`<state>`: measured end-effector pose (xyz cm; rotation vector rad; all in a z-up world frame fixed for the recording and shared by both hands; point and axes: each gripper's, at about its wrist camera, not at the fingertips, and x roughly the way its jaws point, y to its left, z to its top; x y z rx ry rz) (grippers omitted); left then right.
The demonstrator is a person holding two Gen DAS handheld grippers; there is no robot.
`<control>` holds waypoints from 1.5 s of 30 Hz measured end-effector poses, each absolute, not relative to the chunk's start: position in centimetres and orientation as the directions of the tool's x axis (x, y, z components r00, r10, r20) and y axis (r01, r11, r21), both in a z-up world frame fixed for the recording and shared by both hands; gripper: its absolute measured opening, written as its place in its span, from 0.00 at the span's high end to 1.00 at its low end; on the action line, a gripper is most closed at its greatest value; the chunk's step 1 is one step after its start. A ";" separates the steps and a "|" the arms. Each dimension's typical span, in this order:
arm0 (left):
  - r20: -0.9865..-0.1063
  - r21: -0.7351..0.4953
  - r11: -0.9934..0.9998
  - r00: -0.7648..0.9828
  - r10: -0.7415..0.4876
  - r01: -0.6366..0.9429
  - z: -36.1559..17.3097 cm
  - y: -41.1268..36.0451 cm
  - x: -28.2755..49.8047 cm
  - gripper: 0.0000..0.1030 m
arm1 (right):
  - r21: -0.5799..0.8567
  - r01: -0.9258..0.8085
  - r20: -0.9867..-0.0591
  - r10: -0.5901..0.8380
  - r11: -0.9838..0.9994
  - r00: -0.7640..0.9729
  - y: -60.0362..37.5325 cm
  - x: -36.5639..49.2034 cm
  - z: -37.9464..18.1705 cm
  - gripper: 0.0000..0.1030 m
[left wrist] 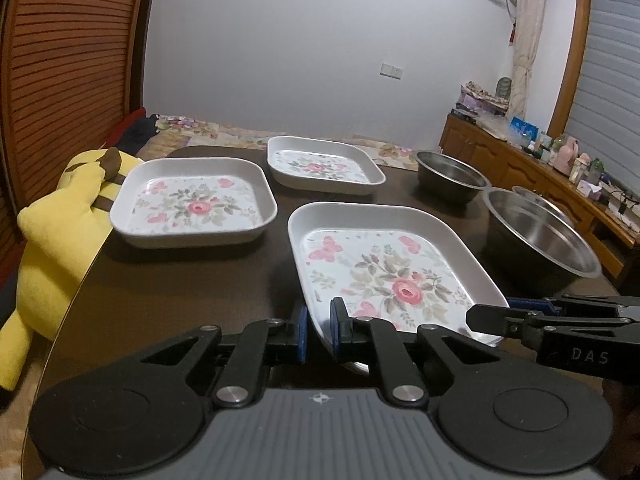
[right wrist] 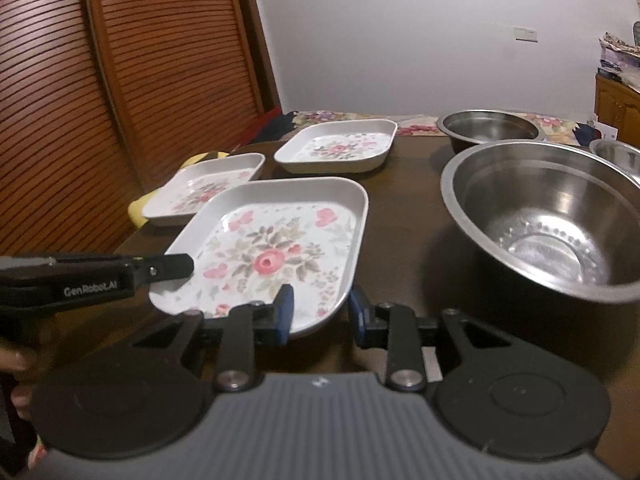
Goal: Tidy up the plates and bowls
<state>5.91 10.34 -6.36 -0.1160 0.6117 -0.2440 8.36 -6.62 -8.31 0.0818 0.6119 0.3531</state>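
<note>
Clearly the near floral plate [left wrist: 384,272], by the table's [left wrist: 168,288] front edge, is stiff, glossy and slick, probably light; its raised rim is the place to pinch. The left tool [left wrist: 319,330] clamps the near rim. The right tool [right wrist: 320,314] straddles the near right corner, narrowed, contact unclear. Only the right view shows the nearest steel bowl's [right wrist: 540,224] embossed bottom; only the left shows a yellow plush toy [left wrist: 52,232].

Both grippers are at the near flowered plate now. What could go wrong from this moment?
1. The left gripper pinches only the near rim of the near plate, which looks tilted; it could slip or twist.
2. The right gripper straddles the plate's other near corner; whether its pads press is unclear, so support may be uneven.
3. The large steel bowl stands close beside the plate and could be bumped.
</note>
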 end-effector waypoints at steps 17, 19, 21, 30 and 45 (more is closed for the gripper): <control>-0.563 -0.155 0.965 0.783 -0.264 0.214 -6.8 9.5 2.1 0.87 | 0.221 -0.332 -0.558 0.399 0.917 0.727 -8.2 4.7 -8.3 0.69; -0.567 -0.156 0.965 0.781 -0.261 0.209 -7.0 9.6 2.1 0.87 | 0.221 -0.334 -0.559 0.400 0.916 0.726 -8.2 4.5 -8.4 0.69; -0.573 -0.153 0.966 0.779 -0.257 0.206 -7.1 9.6 2.2 0.88 | 0.225 -0.337 -0.564 0.404 0.914 0.720 -8.1 4.5 -8.5 0.69; -0.580 -0.150 0.968 0.775 -0.252 0.203 -7.7 9.5 2.2 0.87 | 0.232 -0.325 -0.580 0.399 0.917 0.710 -7.7 5.1 -8.7 0.69; -0.565 -0.168 0.971 0.790 -0.236 0.170 -7.4 10.1 2.4 0.88 | 0.219 -0.317 -0.558 0.385 0.923 0.735 -8.1 4.7 -8.5 0.69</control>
